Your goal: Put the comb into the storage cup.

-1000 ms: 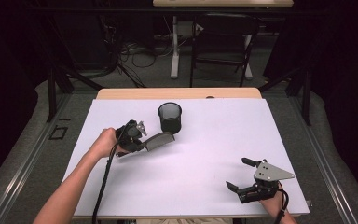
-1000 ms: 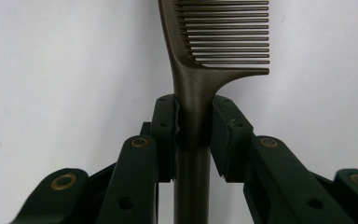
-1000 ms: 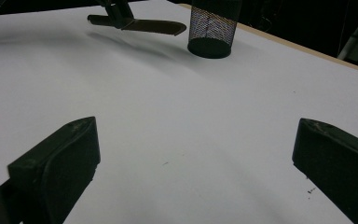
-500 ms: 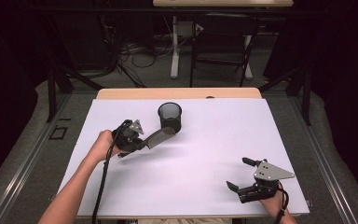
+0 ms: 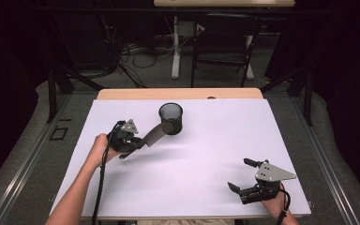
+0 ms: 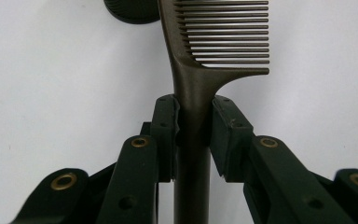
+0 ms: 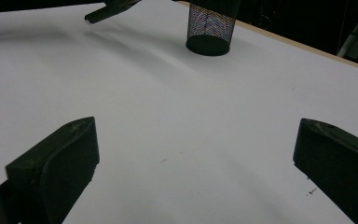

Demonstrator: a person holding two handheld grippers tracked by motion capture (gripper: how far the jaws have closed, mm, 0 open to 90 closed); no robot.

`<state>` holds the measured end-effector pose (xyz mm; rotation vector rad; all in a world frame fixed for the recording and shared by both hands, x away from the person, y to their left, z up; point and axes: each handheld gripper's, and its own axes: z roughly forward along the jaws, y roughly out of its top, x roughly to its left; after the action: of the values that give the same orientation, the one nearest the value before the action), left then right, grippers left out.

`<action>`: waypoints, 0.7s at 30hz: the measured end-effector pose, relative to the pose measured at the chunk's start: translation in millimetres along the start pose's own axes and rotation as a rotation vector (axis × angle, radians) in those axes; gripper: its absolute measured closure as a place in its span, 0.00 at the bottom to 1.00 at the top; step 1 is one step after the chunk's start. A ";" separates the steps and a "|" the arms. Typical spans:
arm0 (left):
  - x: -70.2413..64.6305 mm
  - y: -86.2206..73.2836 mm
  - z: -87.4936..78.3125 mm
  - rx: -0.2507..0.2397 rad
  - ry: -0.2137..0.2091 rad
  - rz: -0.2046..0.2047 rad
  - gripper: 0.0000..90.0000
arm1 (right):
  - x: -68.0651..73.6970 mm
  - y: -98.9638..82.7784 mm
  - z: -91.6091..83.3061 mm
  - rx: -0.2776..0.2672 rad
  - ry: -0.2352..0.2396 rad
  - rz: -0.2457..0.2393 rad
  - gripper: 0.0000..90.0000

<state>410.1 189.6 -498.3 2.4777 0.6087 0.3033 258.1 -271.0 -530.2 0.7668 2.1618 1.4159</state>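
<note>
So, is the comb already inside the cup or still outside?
Still outside. The left gripper holds the comb by its handle, tilted, its toothed end beside the cup wall, not over the rim.

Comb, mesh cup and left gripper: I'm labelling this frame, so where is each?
comb (image 6: 223, 44), left gripper view, on its teeth.
mesh cup (image 5: 171, 118), high view, on its mesh wall.
left gripper (image 6: 194, 121), left gripper view, between its fingertips, clamping the comb handle.

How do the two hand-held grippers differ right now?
The left hand-held gripper is shut on a dark comb's handle; the right hand-held gripper stands open with nothing between its jaws. The left is raised near the black mesh cup; the right sits low at the table's near edge. Both have black jaws and a grey plate.
</note>
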 end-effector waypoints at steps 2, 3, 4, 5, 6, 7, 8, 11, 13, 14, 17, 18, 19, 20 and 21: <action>-0.4 0.0 -2.6 -0.016 0.005 -0.006 0.80 | 0.1 -0.1 0.4 -0.001 0.000 0.001 0.00; -0.4 0.0 -2.6 -0.016 0.005 -0.006 0.80 | 0.3 0.0 0.3 -0.001 0.001 0.002 0.00; -0.8 -0.3 -3.3 -0.027 0.005 -0.011 0.80 | 0.6 0.1 0.1 -0.002 0.002 0.003 0.00; -1.4 -1.0 -4.4 -0.042 0.000 -0.022 0.80 | 0.6 0.2 -0.4 0.000 0.001 0.000 0.00; -1.5 -1.4 -5.0 -0.049 0.000 -0.026 0.80 | 0.7 0.1 -0.8 0.000 0.001 0.001 0.00; -1.7 -1.8 -5.3 -0.055 -0.001 -0.032 0.80 | 0.8 0.0 -1.0 -0.003 0.001 0.001 0.00; -2.1 -2.0 -5.5 -0.062 -0.002 -0.034 0.80 | 0.9 -0.2 -1.3 -0.003 0.001 0.001 0.00; -3.5 -2.5 -6.5 -0.077 0.005 -0.042 0.80 | 0.5 -0.4 -1.9 -0.003 -0.001 0.001 0.00; -4.7 -2.9 -7.7 -0.084 0.009 -0.046 0.80 | 0.2 -0.4 -1.7 -0.006 -0.002 -0.001 0.00; -5.0 -3.5 -8.3 -0.094 0.011 -0.050 0.80 | 0.1 -0.4 -1.8 -0.006 -0.003 -0.001 0.00; -5.4 -5.7 -8.5 -0.108 0.010 -0.064 0.80 | 0.2 -0.1 -2.7 -0.003 -0.003 -0.001 0.00; -5.4 -6.4 -8.4 -0.110 0.012 -0.068 0.80 | 0.2 0.0 -3.1 -0.002 -0.003 -0.002 0.00; -5.4 -6.4 -8.4 -0.110 0.012 -0.068 0.80 | 0.2 0.0 -3.1 -0.002 -0.003 -0.002 0.00; -5.1 -6.7 -8.6 -0.111 0.009 -0.070 0.80 | 0.6 -0.1 -3.1 -0.005 0.000 0.002 0.00; -5.3 -6.9 -8.7 -0.113 0.016 -0.071 0.80 | 0.5 -0.1 -3.2 -0.006 -0.001 -0.001 0.00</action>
<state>400.1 196.1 -495.6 2.3421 0.6663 0.3208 255.7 -272.8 -529.1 0.7648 2.1561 1.4203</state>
